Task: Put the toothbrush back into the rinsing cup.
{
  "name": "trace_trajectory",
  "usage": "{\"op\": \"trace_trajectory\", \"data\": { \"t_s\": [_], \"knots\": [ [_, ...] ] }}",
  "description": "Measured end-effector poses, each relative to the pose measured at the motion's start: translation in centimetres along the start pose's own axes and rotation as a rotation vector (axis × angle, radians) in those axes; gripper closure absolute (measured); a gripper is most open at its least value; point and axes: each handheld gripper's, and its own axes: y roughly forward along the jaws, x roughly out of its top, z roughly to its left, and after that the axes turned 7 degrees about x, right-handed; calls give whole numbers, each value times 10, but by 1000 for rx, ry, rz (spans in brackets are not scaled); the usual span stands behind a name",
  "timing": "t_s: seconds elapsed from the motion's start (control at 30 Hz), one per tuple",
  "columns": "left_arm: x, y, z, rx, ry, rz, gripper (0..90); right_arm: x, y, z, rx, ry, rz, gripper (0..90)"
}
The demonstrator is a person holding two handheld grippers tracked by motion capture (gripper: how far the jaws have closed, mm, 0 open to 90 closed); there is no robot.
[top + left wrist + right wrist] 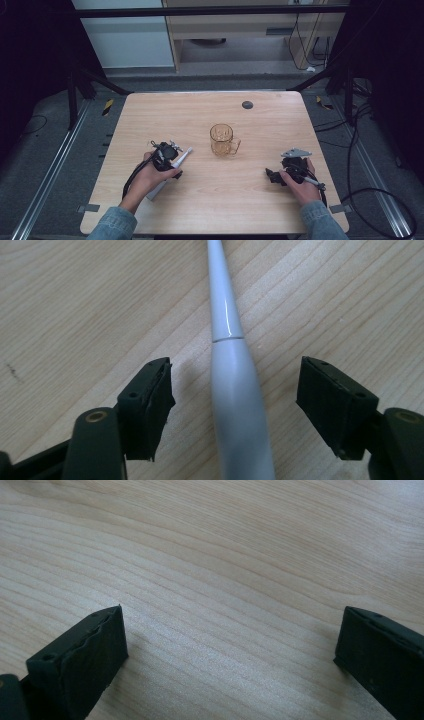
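A white electric toothbrush point(183, 157) lies on the wooden table point(225, 205), left of centre, with its head toward a clear amber glass mug point(222, 140). My left gripper point(169, 159) is lowered over the toothbrush. In the left gripper view the toothbrush handle point(237, 405) runs between the two black jaws of the left gripper point(235, 387), and a gap shows on each side, so the pads are not pressing on it. My right gripper point(274, 177) rests low at the right of the table. Its right gripper point(230, 640) jaws stand wide open over bare wood.
The mug stands upright near the table's middle, handle to the right. A small dark disc point(247, 105) sits in the table top near the far edge. Black frame legs and cables lie on the floor around the table.
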Motion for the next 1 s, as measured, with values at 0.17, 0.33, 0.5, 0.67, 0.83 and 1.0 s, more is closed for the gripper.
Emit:
{"op": "trace_trajectory", "data": {
  "t_s": [0.17, 0.33, 0.5, 0.67, 0.83, 1.0],
  "knots": [
    [-2, 4, -2, 1, 8, 23, 362, 0, 0, 0, 0, 0, 0, 3],
    [-5, 4, 3, -12, -22, 20, 430, 0, 0, 0, 0, 0, 0, 4],
    [-1, 4, 3, -45, -13, 27, 511, 0, 0, 0, -3, 3, -1, 3],
    [-2, 5, 5, -81, -44, 24, 598, 0, 0, 0, -3, 9, 0, 3],
    [1, 3, 4, -75, -25, 38, 670, 0, 0, 1, -8, 13, 0, 3],
    [0, -4, 0, -62, -24, -14, 673, 0, 0, 1, -6, 12, 0, 3]
  ]
}}
